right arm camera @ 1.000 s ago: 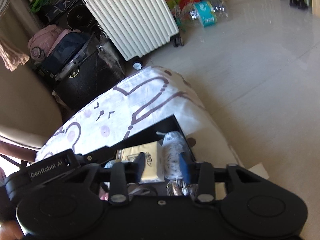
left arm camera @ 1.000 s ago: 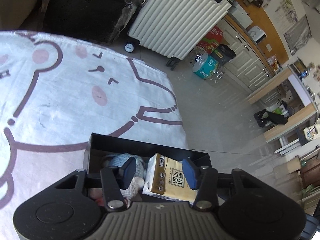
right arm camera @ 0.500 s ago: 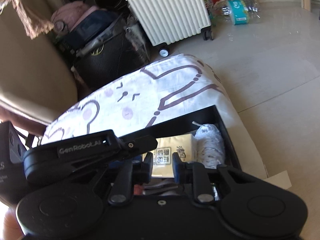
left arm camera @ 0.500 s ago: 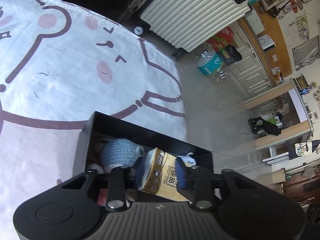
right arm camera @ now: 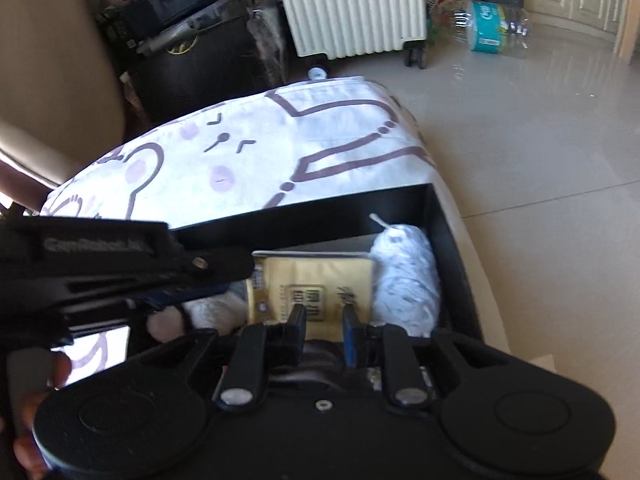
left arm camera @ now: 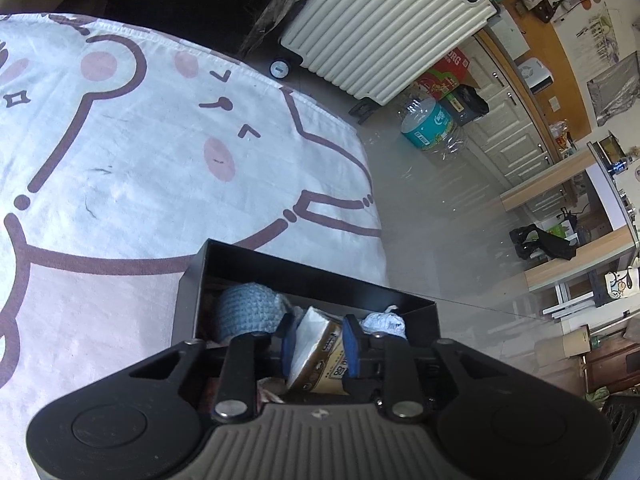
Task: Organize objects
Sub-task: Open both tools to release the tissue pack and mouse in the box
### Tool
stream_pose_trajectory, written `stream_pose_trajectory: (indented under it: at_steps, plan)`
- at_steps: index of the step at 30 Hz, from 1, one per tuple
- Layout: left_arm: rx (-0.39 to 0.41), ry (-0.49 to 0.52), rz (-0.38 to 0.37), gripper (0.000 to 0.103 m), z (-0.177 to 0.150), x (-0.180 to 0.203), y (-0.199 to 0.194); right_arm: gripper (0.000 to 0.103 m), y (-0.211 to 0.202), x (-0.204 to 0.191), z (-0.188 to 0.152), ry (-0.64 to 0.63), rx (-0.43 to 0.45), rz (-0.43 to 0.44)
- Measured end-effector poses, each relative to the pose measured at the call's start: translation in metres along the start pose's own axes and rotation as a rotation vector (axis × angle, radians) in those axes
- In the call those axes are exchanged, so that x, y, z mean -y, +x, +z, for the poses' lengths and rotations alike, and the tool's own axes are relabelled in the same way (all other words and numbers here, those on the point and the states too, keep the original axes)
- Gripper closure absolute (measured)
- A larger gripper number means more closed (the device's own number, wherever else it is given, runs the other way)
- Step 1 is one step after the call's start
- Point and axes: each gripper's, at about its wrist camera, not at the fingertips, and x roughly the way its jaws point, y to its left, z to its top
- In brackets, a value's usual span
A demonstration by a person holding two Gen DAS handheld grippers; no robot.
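At the near edge of the tabletop, on a white cloth (left arm camera: 132, 168) printed with a cartoon bear, sits a black box (left arm camera: 320, 280). Inside lie a blue crocheted ball (left arm camera: 248, 312), a yellow tissue pack (right arm camera: 316, 280) and a white crumpled bag (right arm camera: 404, 280), the bag at the right end just beside the pack. The left claw (left arm camera: 316, 344) is closed on the tissue pack, which tilts upward between its blue pads. The right claw (right arm camera: 324, 328) hovers over the near edge of the same pack with its jaws narrow; whether they grip anything cannot be told. A ribbed cream suitcase (left arm camera: 384, 24) stands on the floor beyond.
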Motion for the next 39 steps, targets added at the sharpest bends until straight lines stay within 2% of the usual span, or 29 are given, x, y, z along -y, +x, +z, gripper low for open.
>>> stream_pose_trajectory:
  at_steps: [6,23,39]
  plan:
    - [0.039,0.047,0.006,0.07,0.003,0.009,-0.018,0.083,-0.022,0.002,0.007,0.053,0.077,0.043]
    - [0.108,0.267,0.192,0.065,0.001,0.025,-0.071,0.078,-0.057,-0.008,0.007,0.06,0.132,-0.009]
    - [0.152,0.32,0.235,0.063,-0.021,0.042,-0.131,0.076,-0.124,-0.026,-0.005,0.004,0.212,-0.037]
